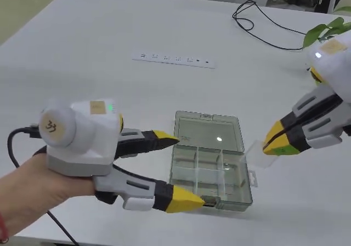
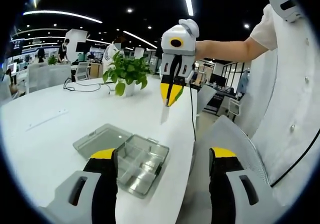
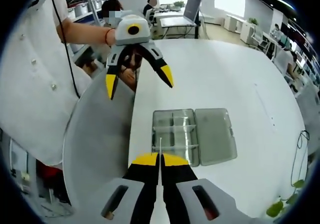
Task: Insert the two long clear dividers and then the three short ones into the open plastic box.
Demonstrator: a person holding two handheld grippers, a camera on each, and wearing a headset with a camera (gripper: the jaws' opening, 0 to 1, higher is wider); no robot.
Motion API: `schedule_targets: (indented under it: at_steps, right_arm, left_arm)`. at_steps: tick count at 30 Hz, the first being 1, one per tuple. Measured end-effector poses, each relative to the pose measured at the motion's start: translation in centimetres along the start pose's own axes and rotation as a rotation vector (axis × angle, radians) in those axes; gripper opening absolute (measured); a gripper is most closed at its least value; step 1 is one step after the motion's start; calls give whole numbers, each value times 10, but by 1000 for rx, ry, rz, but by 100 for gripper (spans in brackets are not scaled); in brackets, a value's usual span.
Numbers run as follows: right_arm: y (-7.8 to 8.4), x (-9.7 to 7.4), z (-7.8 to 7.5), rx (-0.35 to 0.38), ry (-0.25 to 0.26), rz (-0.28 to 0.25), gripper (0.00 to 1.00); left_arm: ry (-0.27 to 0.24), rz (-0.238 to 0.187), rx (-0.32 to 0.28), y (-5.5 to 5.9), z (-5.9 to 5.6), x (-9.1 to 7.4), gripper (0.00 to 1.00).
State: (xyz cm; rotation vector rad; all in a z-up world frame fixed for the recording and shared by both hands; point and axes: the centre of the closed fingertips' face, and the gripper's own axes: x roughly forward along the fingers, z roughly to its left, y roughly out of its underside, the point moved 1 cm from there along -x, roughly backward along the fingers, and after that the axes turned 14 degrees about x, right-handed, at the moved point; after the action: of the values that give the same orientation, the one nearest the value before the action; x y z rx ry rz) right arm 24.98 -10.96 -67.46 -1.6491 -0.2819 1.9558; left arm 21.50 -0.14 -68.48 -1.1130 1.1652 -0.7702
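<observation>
The plastic box [image 1: 248, 181] sits open on the white surface [image 1: 82, 65], lid flopped back. A few clear dividers are already seated inside, can't count exactly. On the far side the right claw [image 1: 272, 146] is pinched tight on another clear divider [image 1: 255, 154], gripped at one edge so the free end points down toward the box. It's just off the box's right side, not in yet. Edge grip is prob. so it can drop straight into a slot. The left claw [image 1: 188, 171] is spread wide w/ nothing in it, tips either side of the box's near-left corner; touching or not, can't tell. Looks ready to steady the box while the piece goes in.
</observation>
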Motion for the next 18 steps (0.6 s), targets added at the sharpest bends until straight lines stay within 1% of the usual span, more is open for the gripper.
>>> schedule_targets:
  at_steps: [4, 7, 8, 13, 15, 18]
  right_arm:
    - [2, 7, -4, -7, 9, 9, 3]
    - [6, 14, -9, -27, 31, 33, 3]
    - [9, 19, -13, -31, 36, 38, 3]
    - [13, 32, -19, -30, 49, 47, 3]
    - [18, 39, -24, -33, 54, 55, 3]
    - [20, 46, -31, -14, 56, 53, 3]
  left_arm:
    - [-4, 9, -11, 5, 2, -2, 79]
    - [-4, 14, -13, 9, 2, -4, 81]
    - [-3, 16, -14, 10, 2, -4, 82]
    - [-4, 28, -18, 17, 3, -5, 86]
    - [-3, 29, -21, 18, 3, -5, 87]
    - [-4, 30, -23, 20, 3, -5, 88]
